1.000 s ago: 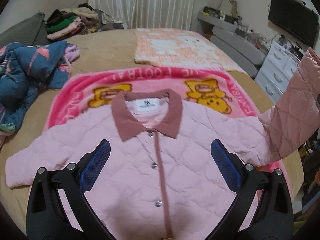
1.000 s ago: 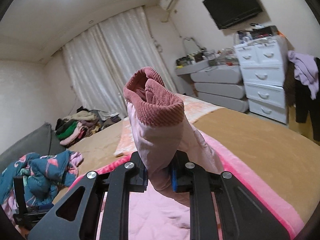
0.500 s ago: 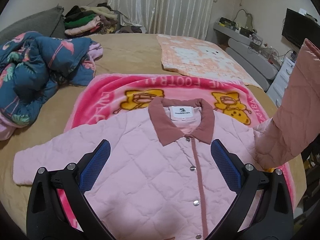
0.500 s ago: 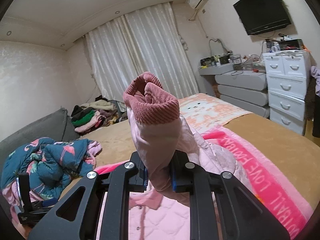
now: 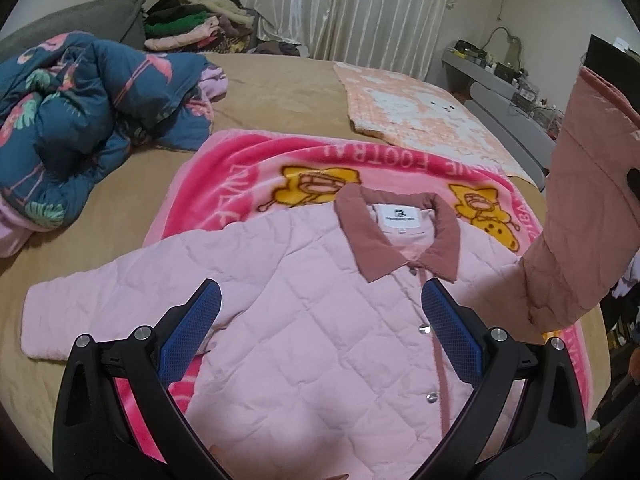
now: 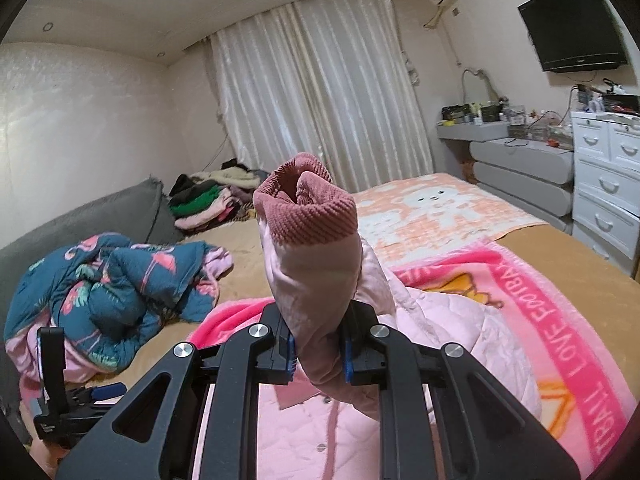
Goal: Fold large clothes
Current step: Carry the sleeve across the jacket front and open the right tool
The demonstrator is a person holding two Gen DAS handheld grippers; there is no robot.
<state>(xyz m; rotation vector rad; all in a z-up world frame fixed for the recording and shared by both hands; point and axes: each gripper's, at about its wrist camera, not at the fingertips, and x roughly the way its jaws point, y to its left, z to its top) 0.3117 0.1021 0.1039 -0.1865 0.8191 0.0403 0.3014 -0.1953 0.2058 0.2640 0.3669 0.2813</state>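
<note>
A pale pink quilted jacket (image 5: 320, 320) lies face up and buttoned on the bed, its dusty-rose collar (image 5: 396, 240) spread open at the far end and a matching placket running down the front. One sleeve (image 5: 104, 312) stretches out flat to the side. The other sleeve (image 6: 316, 280) is lifted upright, its ribbed rose cuff (image 6: 308, 212) topmost.

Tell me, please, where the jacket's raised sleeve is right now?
The sleeve is pinched in the right tool, cuff upward, lifted off the bed at the jacket's right edge in the left wrist view.

Pale pink quilted jacket (image 5: 304, 320), dusty-rose collar (image 5: 396, 240).
</note>
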